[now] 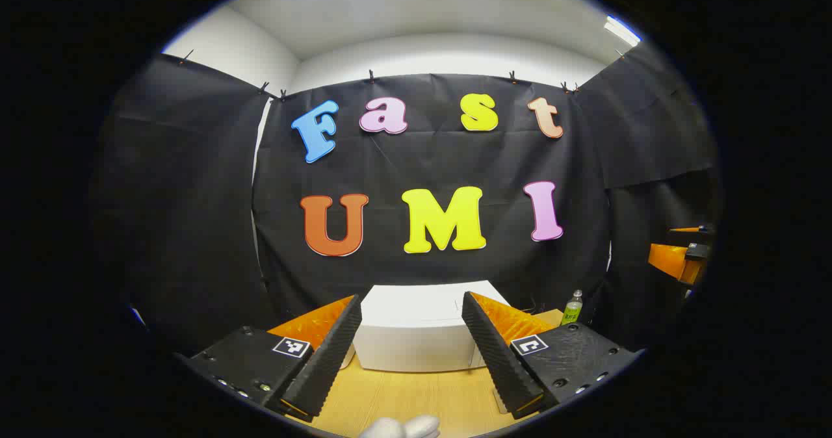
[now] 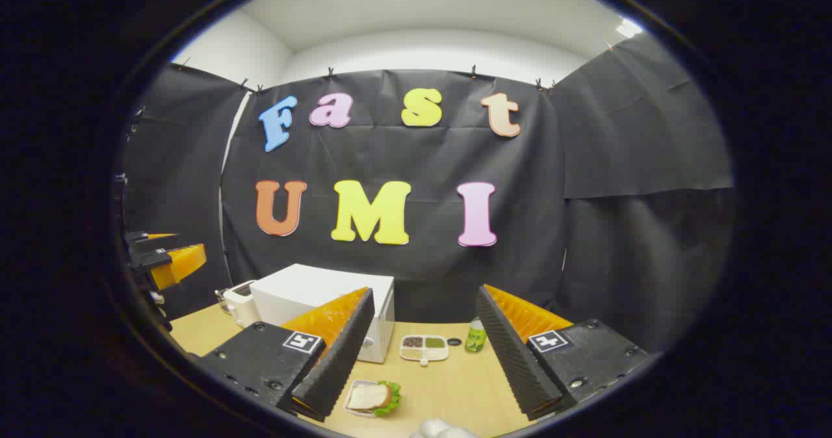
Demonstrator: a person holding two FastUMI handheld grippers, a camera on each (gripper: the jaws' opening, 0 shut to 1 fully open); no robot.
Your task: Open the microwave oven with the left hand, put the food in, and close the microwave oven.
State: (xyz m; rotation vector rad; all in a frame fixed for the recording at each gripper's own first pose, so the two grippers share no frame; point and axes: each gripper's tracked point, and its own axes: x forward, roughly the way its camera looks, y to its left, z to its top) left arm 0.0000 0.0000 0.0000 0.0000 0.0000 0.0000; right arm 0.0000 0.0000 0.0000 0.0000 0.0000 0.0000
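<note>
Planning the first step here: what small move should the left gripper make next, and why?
Probably ease the left gripper forward toward the microwave: its fingers are spread and empty, framing the white box ahead, whose door looks closed. The sandwich waits on the table.

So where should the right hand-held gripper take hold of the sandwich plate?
Probably by the plate's near rim, coming from the front with the right hand-held gripper low. The plate lies flat on the table and the sandwich covers its middle, so only the rim is free.
</note>
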